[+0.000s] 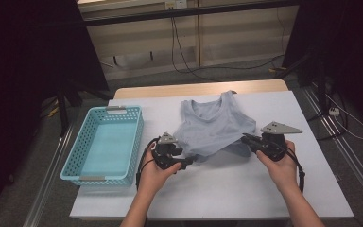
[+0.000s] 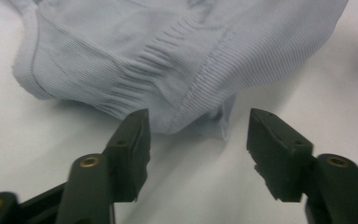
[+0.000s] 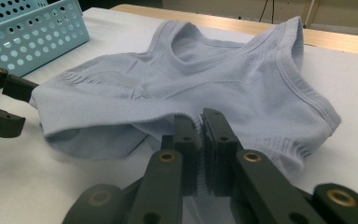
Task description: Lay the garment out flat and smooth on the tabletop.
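A pale blue ribbed tank top (image 1: pixel 215 125) lies on the white table, neck toward the far edge, with its lower part folded up. My right gripper (image 1: pixel 244 138) is at the garment's right lower corner. In the right gripper view its jaws (image 3: pixel 200 119) are shut on a fold of the tank top's (image 3: pixel 223 84) hem. My left gripper (image 1: pixel 189 162) is at the left lower corner. In the left gripper view its jaws (image 2: pixel 198 121) stand open just short of the tank top's (image 2: pixel 168 60) bunched hem, with nothing between the pads. The left gripper (image 3: pixel 28 106) also appears at the left of the right gripper view.
A light blue perforated basket (image 1: pixel 139 137) stands on the table's left side, nothing inside it; its wall (image 3: pixel 32 32) is also in the right gripper view. Bare white tabletop (image 1: pixel 227 189) lies in front of the garment. Cables run on the floor behind the table.
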The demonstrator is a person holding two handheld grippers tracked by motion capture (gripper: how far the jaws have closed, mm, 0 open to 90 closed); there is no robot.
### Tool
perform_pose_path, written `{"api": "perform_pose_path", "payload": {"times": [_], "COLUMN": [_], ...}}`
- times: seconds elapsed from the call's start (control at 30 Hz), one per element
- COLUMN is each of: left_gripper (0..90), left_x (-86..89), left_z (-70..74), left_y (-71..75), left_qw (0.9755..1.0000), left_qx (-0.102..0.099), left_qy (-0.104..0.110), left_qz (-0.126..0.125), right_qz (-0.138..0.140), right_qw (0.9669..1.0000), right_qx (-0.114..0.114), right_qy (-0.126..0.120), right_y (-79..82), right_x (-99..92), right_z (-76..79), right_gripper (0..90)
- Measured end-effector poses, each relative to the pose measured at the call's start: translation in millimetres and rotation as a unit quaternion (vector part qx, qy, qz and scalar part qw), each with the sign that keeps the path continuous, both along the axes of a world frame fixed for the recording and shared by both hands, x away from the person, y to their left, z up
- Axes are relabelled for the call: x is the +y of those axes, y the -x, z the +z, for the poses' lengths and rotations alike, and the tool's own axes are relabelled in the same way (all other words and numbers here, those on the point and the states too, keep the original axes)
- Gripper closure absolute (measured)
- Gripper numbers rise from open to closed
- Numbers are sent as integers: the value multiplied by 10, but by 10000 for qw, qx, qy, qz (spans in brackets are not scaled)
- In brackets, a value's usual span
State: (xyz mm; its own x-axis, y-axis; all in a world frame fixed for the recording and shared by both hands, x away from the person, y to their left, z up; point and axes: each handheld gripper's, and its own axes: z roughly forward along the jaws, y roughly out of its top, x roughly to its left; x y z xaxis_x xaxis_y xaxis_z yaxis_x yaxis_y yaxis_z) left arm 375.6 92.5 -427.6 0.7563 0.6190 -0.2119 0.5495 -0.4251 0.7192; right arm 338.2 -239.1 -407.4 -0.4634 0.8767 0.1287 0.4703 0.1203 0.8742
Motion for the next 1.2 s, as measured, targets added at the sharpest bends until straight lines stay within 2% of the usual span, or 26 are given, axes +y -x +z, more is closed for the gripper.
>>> {"api": "perform_pose_path", "payload": {"times": [0.13, 0.23, 0.33, 0.53, 0.7, 1.2], "left_gripper": [463, 475, 515, 565, 604, 829], "left_x": [-51, -81, -99, -116, -126, -120], "left_z": [-63, -101, -123, -140, -152, -168], "left_y": [7, 0, -14, -18, -24, -34], "left_qw": [10000, 9999, 9998, 9999, 9999, 9994], "left_qx": [6, -67, -143, -53, -59, 234], "left_qy": [-58, -127, -103, -86, -141, -255], "left_qz": [-15, -5, 8, 44, 32, 4], "right_qz": [6, 14, 10, 25, 12, -2], "right_qw": [10000, 10000, 10000, 10000, 10000, 10000], "right_qx": [-1, -4, -3, 3, 2, 24], "right_qy": [2, 1, -1, 28, 21, 8], "right_y": [1, -1, 0, 1, 8, 17], "right_x": [0, 0, 0, 6, -4, -15], "right_z": [-2, -3, -2, -8, -11, -19], "right_gripper": [854, 854, 853, 851, 849, 847]}}
